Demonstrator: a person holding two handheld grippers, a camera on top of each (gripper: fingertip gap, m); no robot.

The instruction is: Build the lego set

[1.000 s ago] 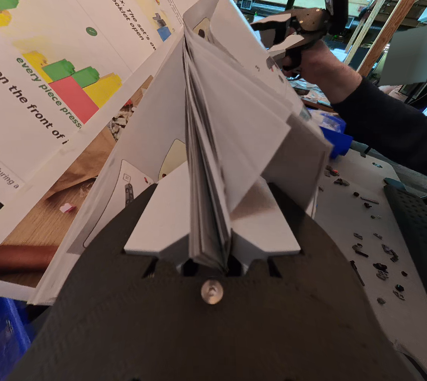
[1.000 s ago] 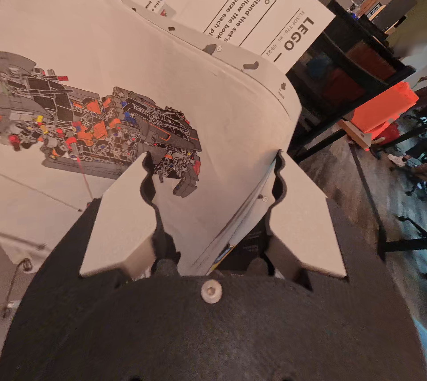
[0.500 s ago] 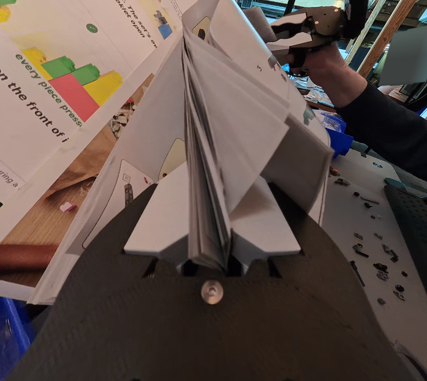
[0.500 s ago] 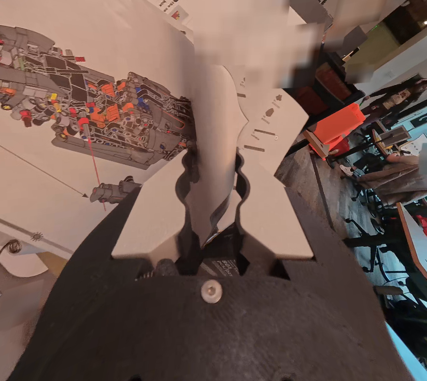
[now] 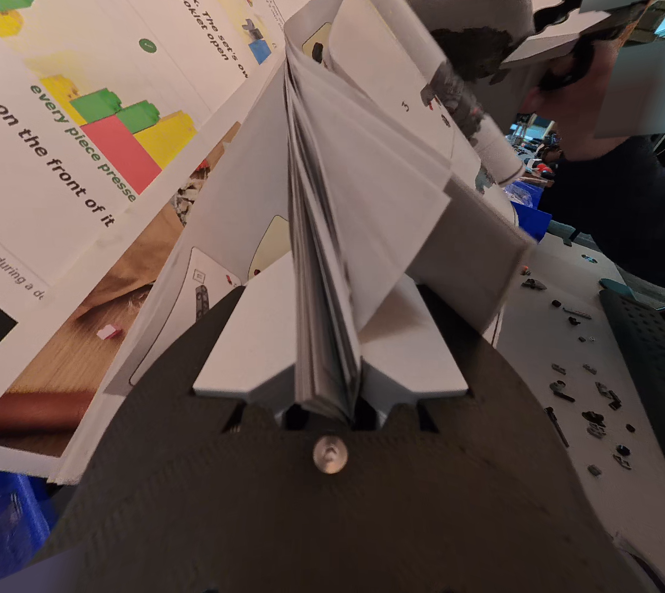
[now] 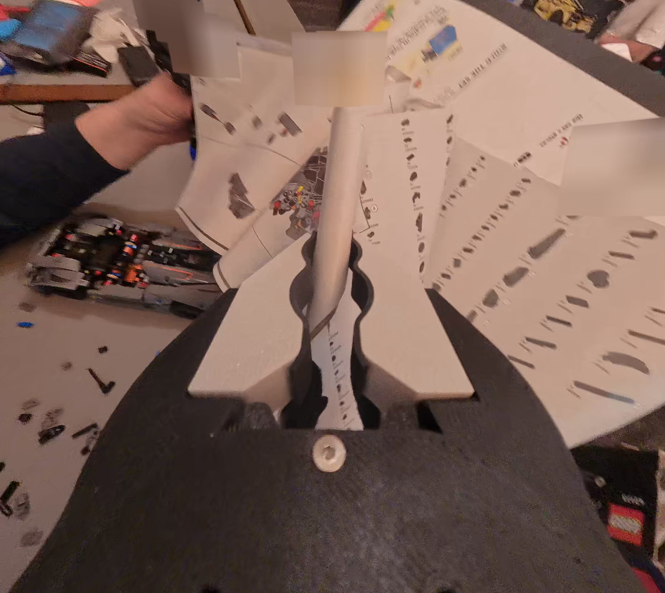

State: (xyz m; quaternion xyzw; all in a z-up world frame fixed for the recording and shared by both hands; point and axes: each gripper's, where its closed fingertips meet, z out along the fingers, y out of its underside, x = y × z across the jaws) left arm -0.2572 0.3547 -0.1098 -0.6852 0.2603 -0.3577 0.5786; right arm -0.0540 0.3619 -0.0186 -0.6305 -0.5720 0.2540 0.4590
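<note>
Left gripper: pale grey wedge-shaped fingers on a black textured body; clamped on the thick edge of the instruction booklet, centre of the left wrist view.
Instruction booklet: matte white paper, pages fanning up and to the right; printed parts diagrams on the outer leaves.
Right gripper: same pale fingers with wavy black inner pads; narrowed around a curled page that stands between them, centre of the right wrist view. In the left wrist view this gripper sits upper right, against a lifted page.
Left wrist view only: large printed poster at upper left, glossy white with green, red and yellow brick drawings; blue bin at right; dark perforated mat at the right edge.
Right wrist view only: partly built lego model, grey and black with orange and red details, lying flat at middle left on the table; a hand in a dark sleeve at upper left, at the booklet's far edge; parts-list pages spread at right.
Both views: small dark loose pieces scattered on the pale table top.
</note>
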